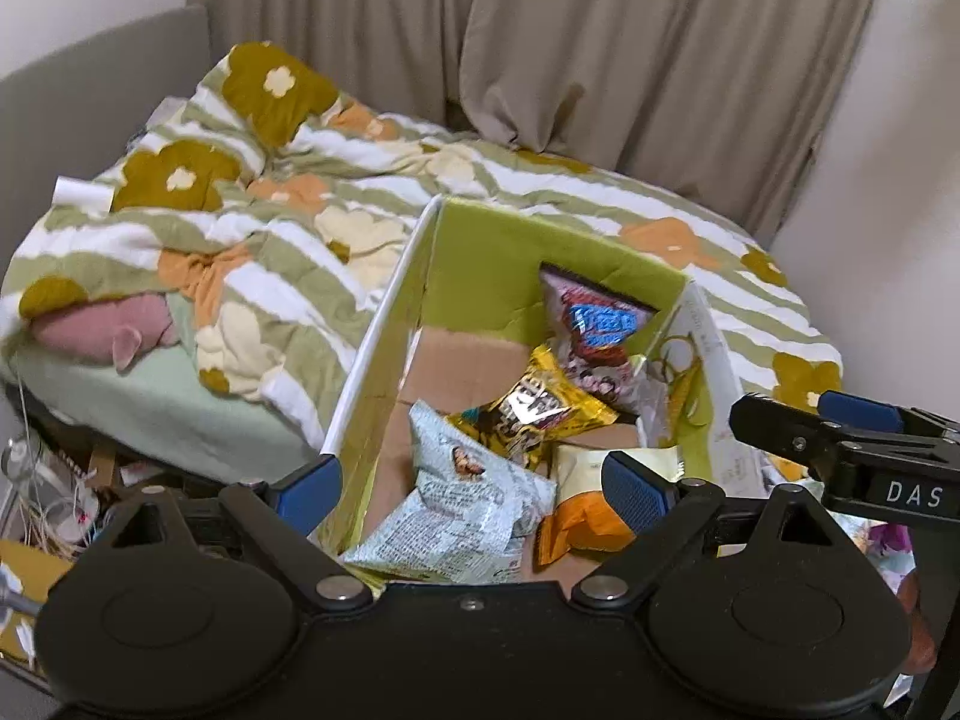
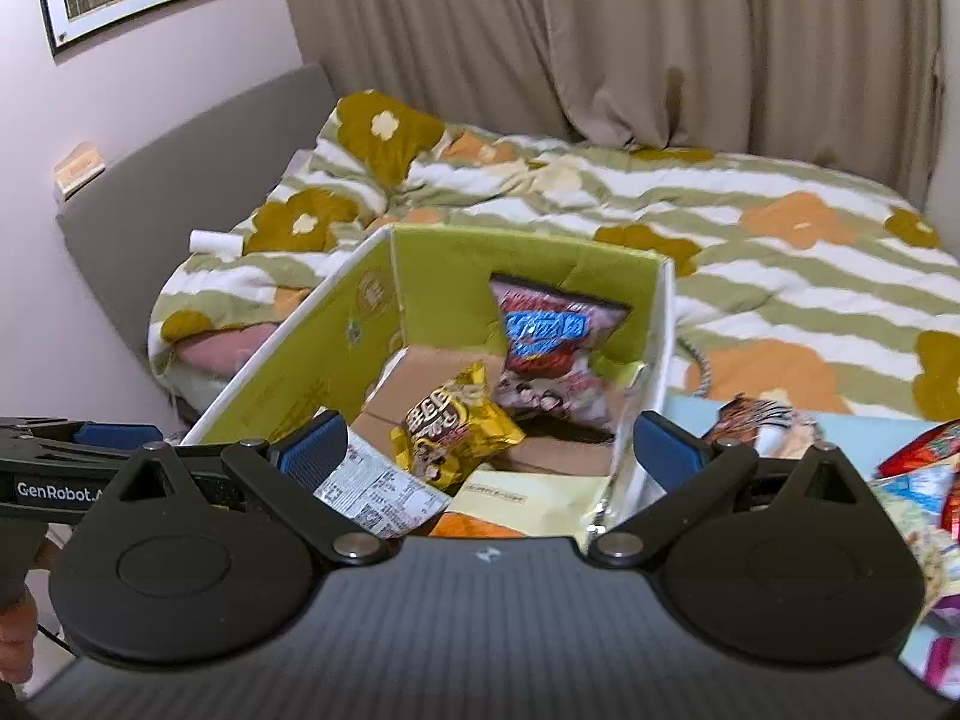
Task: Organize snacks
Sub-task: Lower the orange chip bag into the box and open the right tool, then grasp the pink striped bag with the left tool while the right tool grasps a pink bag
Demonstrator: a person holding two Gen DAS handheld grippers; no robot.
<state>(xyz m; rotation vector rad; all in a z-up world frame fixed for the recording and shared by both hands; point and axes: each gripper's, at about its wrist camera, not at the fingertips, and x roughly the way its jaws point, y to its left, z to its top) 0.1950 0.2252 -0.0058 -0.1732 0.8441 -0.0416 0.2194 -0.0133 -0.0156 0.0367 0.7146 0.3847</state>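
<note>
A cardboard box (image 1: 486,246) (image 2: 456,276), green inside, stands open on the bed. In it lie a pink-red bag with a blue label (image 1: 594,324) (image 2: 546,348), a yellow bag (image 1: 534,402) (image 2: 450,426), a pale blue bag (image 1: 462,498) (image 2: 378,492) and a cream-and-orange pack (image 1: 588,510) (image 2: 528,498). My left gripper (image 1: 474,486) is open over the box's near left corner, its pads on either side of the wall's end. My right gripper (image 2: 489,450) is open above the near end of the box with nothing pressed between its pads.
The box sits on a striped flowered quilt (image 1: 288,228) (image 2: 780,252). More snack packets (image 2: 912,468) and a tiger-print pack (image 2: 756,414) lie right of the box. A pink plush (image 1: 102,330) rests at the left. Curtains (image 2: 660,42) hang behind. Clutter (image 1: 54,492) lies beside the bed.
</note>
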